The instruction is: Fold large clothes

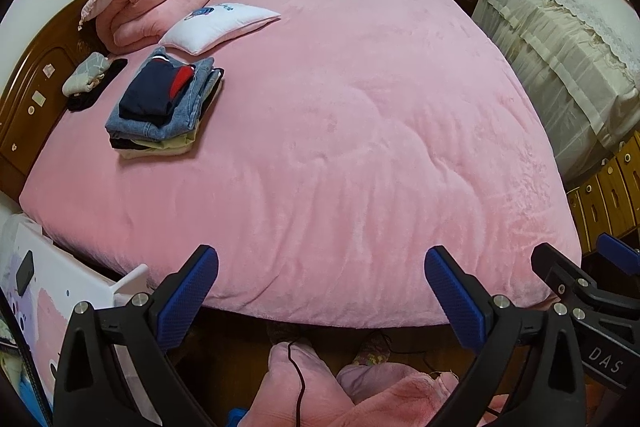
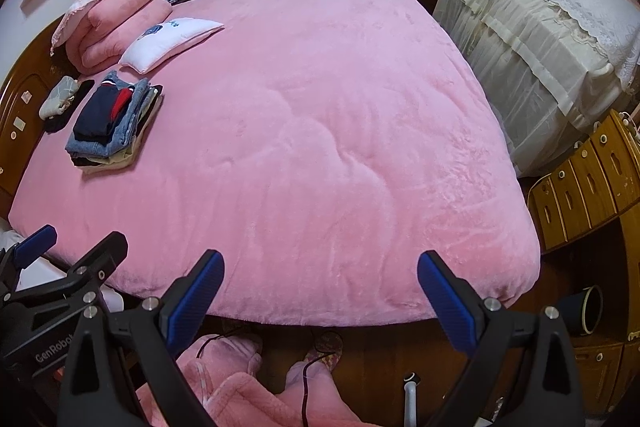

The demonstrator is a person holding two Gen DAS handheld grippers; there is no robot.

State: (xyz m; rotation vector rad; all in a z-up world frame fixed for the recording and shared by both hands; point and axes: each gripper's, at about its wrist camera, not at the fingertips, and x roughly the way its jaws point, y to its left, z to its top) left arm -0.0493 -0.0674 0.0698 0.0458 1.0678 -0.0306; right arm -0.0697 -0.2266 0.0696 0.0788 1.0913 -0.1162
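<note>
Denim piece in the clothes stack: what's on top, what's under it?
On the denim piece: a folded navy garment with red trim. Under it: dark and pale yellowish folded layers, edges only; the rest is covered.

Each hand-held gripper [image 1: 322, 269] [image 2: 320, 269] is black with silver screws and blue textured finger pads [image 1: 186, 293]. The person wears fluffy pink clothing [image 1: 384, 399], with a black cable [image 1: 298, 375] trailing over it.
</note>
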